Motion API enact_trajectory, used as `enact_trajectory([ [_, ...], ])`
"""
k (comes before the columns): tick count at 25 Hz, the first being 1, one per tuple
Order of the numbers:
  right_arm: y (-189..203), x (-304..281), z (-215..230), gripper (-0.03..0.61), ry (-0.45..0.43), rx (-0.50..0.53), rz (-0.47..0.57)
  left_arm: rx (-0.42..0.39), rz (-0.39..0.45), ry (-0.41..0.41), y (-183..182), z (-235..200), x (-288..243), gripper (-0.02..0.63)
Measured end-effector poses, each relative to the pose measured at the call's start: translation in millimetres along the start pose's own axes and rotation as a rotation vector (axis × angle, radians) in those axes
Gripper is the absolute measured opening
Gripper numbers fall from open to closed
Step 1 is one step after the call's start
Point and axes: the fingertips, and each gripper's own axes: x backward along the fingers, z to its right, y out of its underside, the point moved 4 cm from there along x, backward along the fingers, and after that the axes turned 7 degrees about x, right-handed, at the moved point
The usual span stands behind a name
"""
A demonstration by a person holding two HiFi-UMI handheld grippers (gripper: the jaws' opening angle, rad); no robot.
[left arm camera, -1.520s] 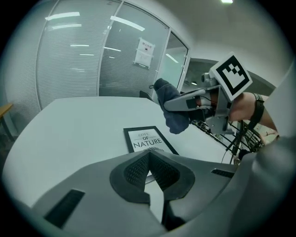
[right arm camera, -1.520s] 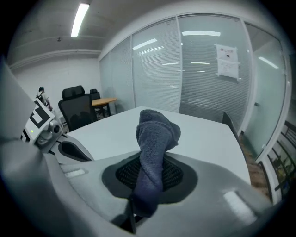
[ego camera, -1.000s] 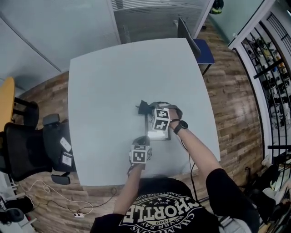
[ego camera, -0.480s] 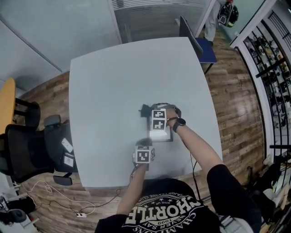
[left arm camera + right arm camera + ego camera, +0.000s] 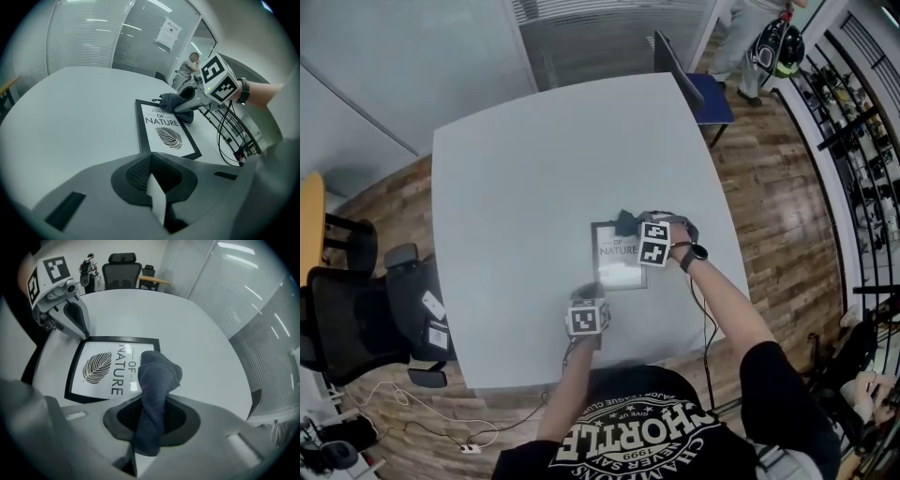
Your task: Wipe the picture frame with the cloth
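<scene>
A black picture frame (image 5: 617, 255) with a leaf print lies flat on the white table (image 5: 516, 178), near its front right. My right gripper (image 5: 639, 228) is shut on a dark blue cloth (image 5: 627, 222), which rests on the frame's far right corner. In the right gripper view the cloth (image 5: 157, 380) hangs from the jaws over the frame (image 5: 112, 369). My left gripper (image 5: 592, 292) is shut and holds nothing, its tip at the frame's near left corner. It shows in the right gripper view as the left gripper (image 5: 82, 332) touching that corner. From the left gripper view, the frame (image 5: 165, 129) lies just ahead.
A black office chair (image 5: 356, 309) stands left of the table, and a blue chair (image 5: 698, 89) at its far right corner. A person (image 5: 759, 37) stands beyond that. Cables (image 5: 441, 436) lie on the wooden floor by the near table edge.
My right gripper has drawn the cloth across the frame to its far right corner, uncovering most of the print. The left gripper stays at the near corner.
</scene>
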Motion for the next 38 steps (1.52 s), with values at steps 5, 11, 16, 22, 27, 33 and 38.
enact_trajectory([
  [5,32,1,-9,0.077,-0.012,-0.072,-0.040,0.007,0.009,-0.002,-2,1,0,0.005],
  [11,10,19,-3,0.077,0.012,-0.152,0.057,0.030,0.047,0.025,-6,4,8,0.005],
  [16,-50,22,3,0.077,0.011,-0.092,0.138,0.030,0.055,0.035,-9,2,13,0.005],
  [22,-114,-6,-3,0.077,-0.022,0.044,0.142,0.005,0.064,0.036,-9,1,21,0.005],
  [27,-121,-19,-10,0.078,-0.032,0.082,0.103,0.014,0.077,0.033,-11,-3,30,0.005],
  [33,-84,-17,-14,0.077,-0.033,0.056,0.053,0.017,0.084,0.032,-12,-5,28,0.005],
  [38,-43,-3,-18,0.077,-0.021,0.011,0.013,-0.004,0.078,0.050,-14,3,29,0.005],
])
